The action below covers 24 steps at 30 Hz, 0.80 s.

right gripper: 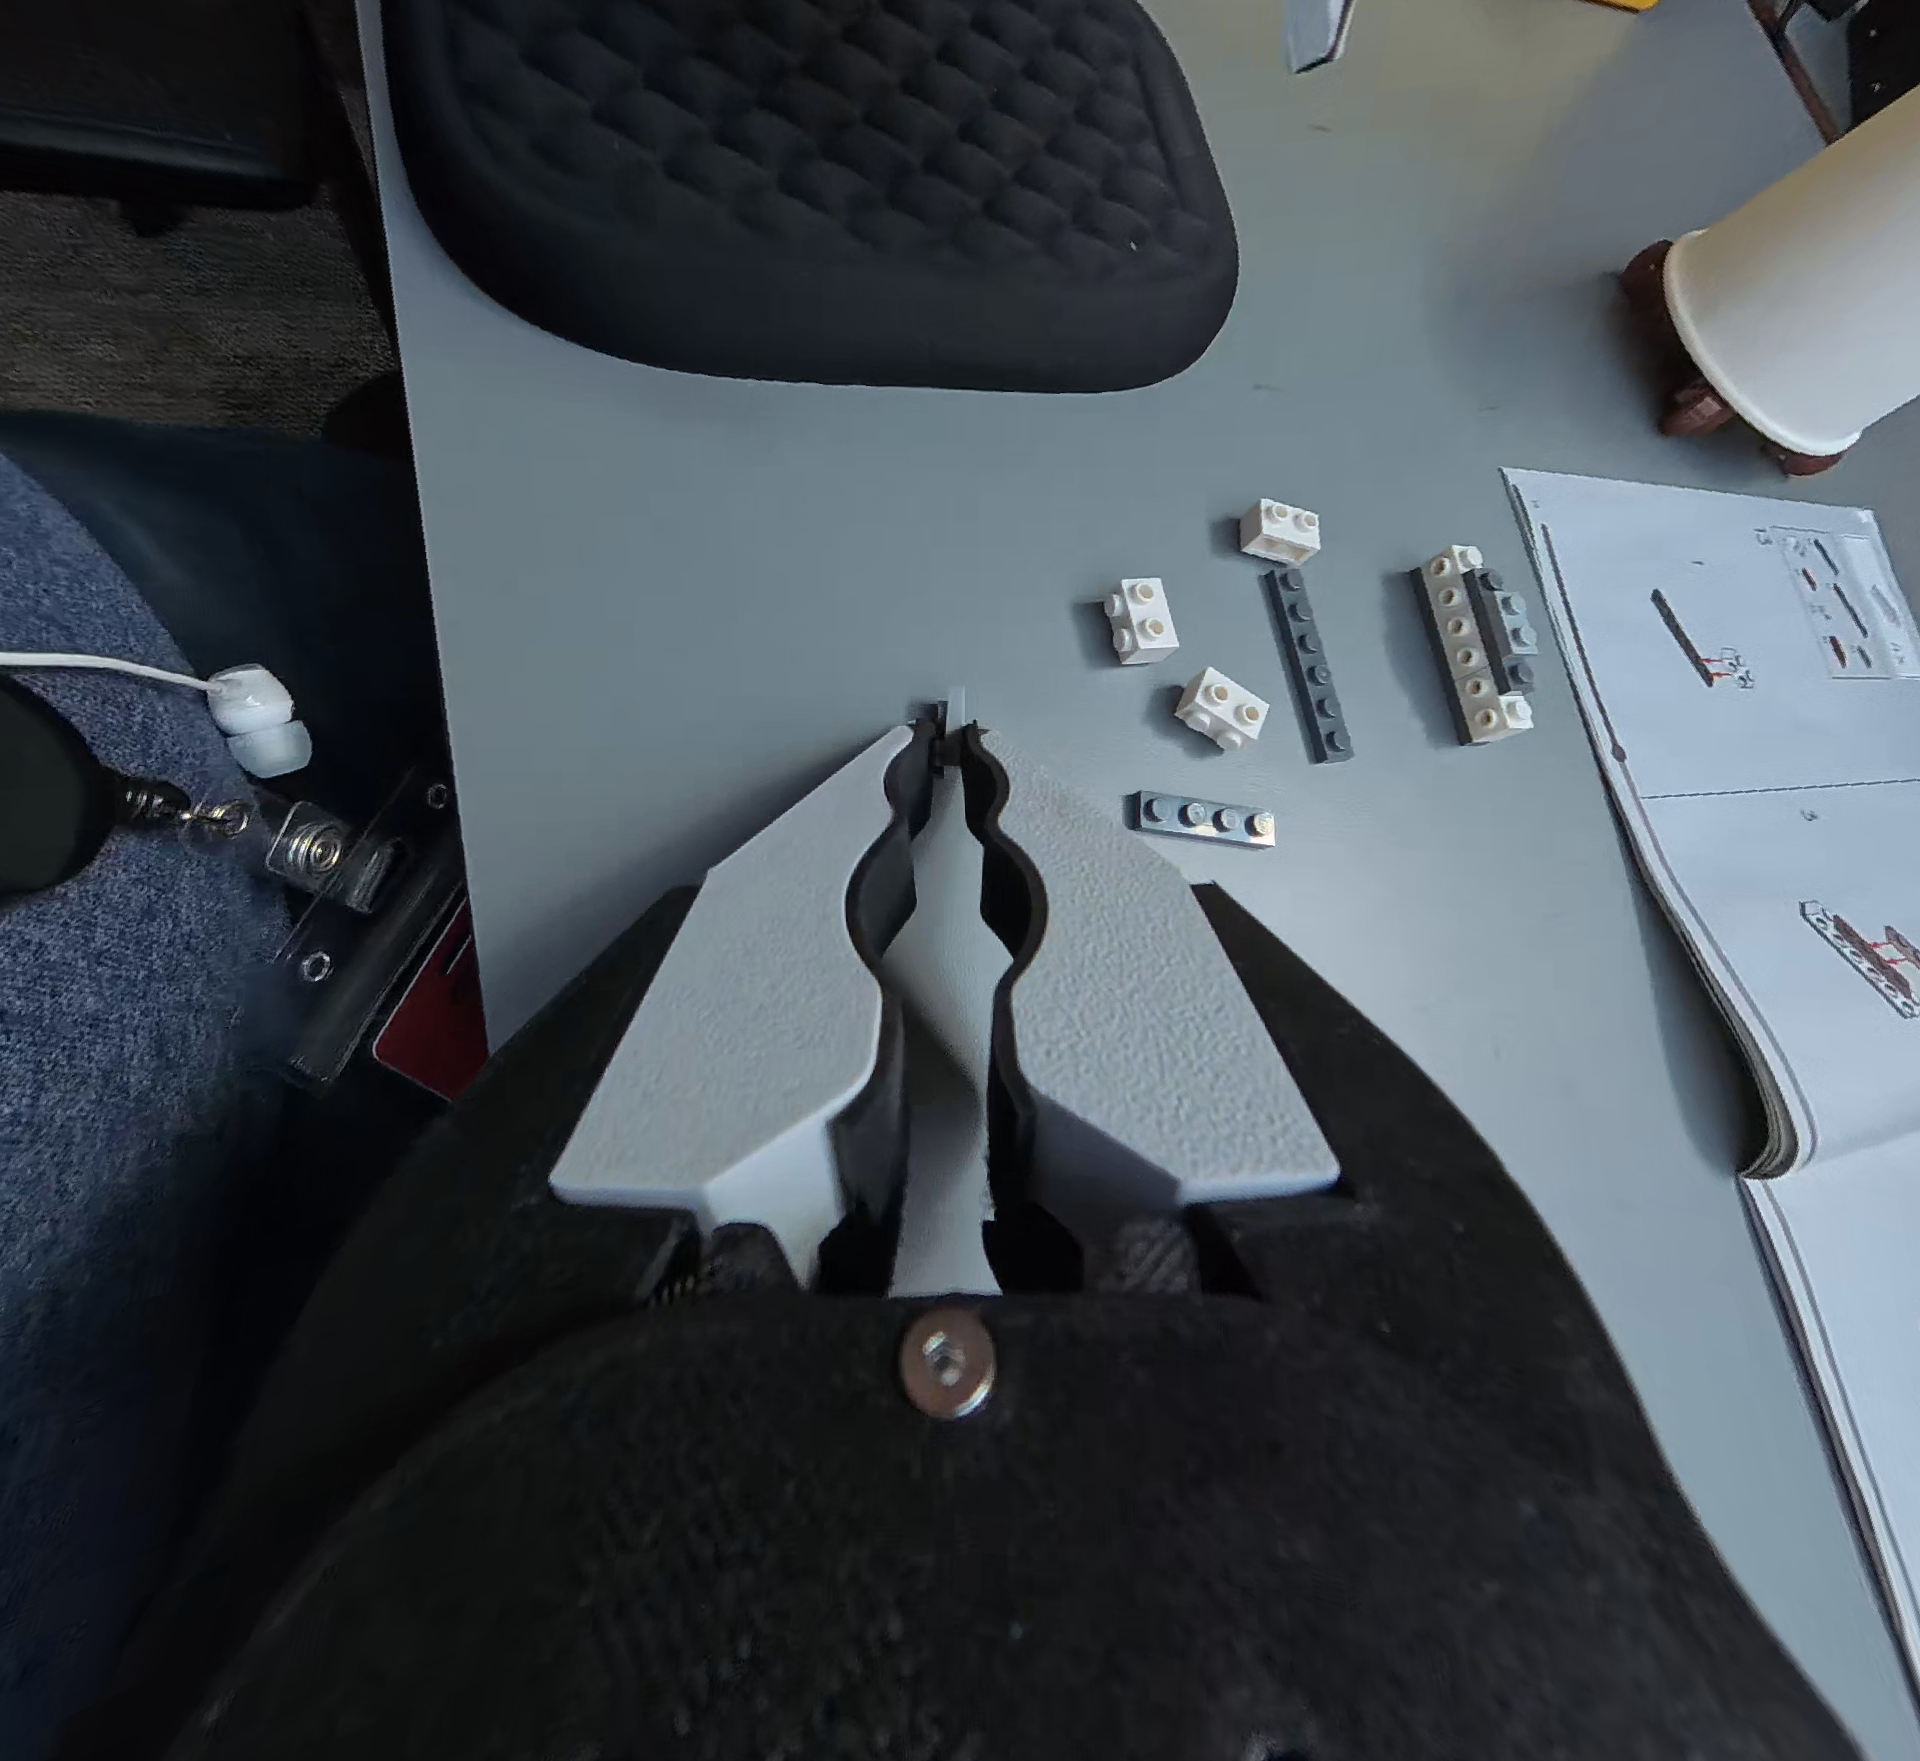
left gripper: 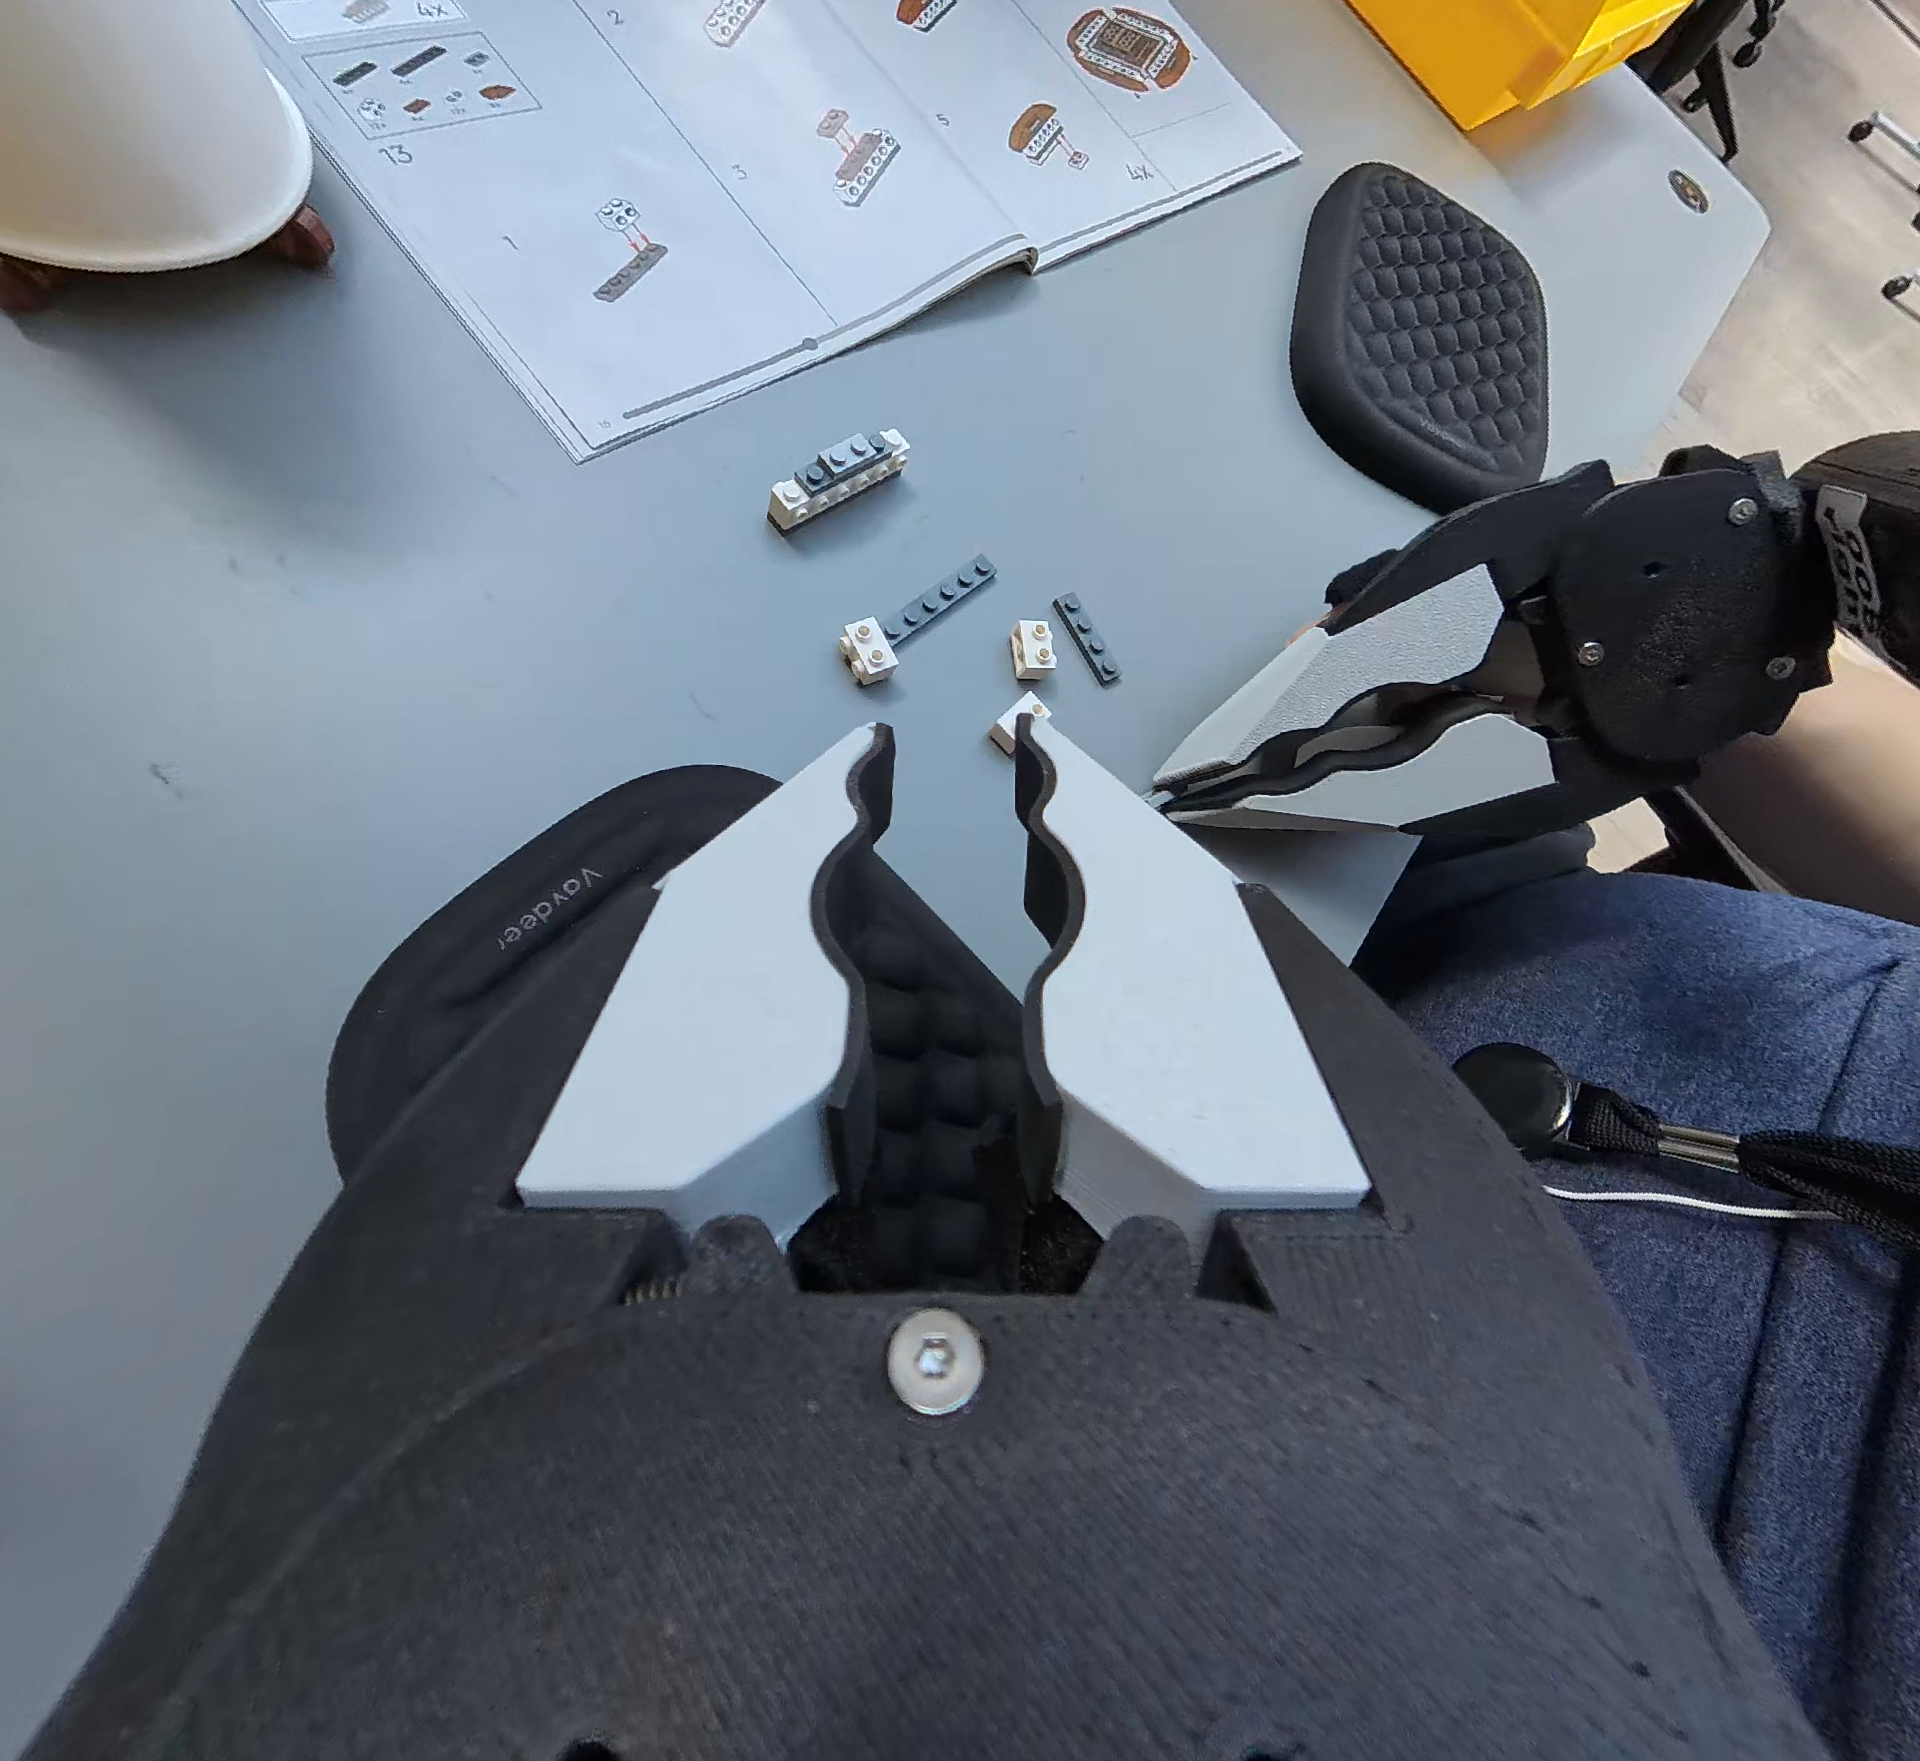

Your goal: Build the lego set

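On the grey table [left gripper: 312, 589] an open instruction booklet [left gripper: 727, 153] lies beyond the loose lego. Your left gripper [left gripper: 951, 740] hangs with its jaws apart, holding nothing, one white brick [left gripper: 1013, 724] just beside its tip. Your right gripper [right gripper: 943, 735] is pinched on what looks like a small pale piece [right gripper: 954, 709], too tiny to name. The part-built white-and-grey strip [left gripper: 840, 477] sits nearest the booklet, with a long dark plate [left gripper: 940, 599] and short dark plate [left gripper: 1088, 639] between.
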Each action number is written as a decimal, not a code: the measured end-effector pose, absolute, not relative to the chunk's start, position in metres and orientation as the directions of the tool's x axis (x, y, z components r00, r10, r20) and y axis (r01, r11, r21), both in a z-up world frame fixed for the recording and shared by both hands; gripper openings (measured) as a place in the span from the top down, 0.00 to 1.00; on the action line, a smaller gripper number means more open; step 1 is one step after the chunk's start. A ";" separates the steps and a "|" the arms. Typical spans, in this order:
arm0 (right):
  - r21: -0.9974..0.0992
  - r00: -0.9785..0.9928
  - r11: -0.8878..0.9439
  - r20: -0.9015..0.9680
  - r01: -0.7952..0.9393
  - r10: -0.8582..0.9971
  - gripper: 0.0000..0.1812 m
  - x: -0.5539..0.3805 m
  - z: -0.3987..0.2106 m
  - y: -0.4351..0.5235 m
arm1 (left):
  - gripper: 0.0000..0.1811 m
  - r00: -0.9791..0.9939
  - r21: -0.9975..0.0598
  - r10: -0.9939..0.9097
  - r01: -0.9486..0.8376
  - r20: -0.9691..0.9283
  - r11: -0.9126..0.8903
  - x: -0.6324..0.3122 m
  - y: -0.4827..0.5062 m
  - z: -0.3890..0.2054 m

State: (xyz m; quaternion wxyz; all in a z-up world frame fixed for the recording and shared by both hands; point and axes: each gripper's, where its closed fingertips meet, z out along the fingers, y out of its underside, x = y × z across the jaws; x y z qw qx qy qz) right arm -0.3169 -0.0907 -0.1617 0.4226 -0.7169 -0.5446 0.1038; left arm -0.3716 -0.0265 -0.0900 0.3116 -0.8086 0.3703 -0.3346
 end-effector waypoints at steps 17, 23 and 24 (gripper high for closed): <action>-0.637 0.584 -0.720 -0.483 0.277 0.653 0.91 -0.294 -0.159 -0.079 | 0.91 0.334 -0.664 -0.901 -0.611 0.276 -0.430 -0.341 -0.077 -0.136; -0.868 0.522 -0.284 -0.033 0.408 0.852 0.89 -0.292 -0.120 -0.052 | 0.89 0.353 -0.773 -0.912 -0.512 0.208 -0.374 -0.347 -0.056 -0.107; -0.875 0.508 -0.203 0.056 0.439 0.860 0.89 -0.289 -0.117 -0.039 | 0.88 0.353 -0.814 -0.915 -0.461 0.198 -0.353 -0.347 -0.050 -0.095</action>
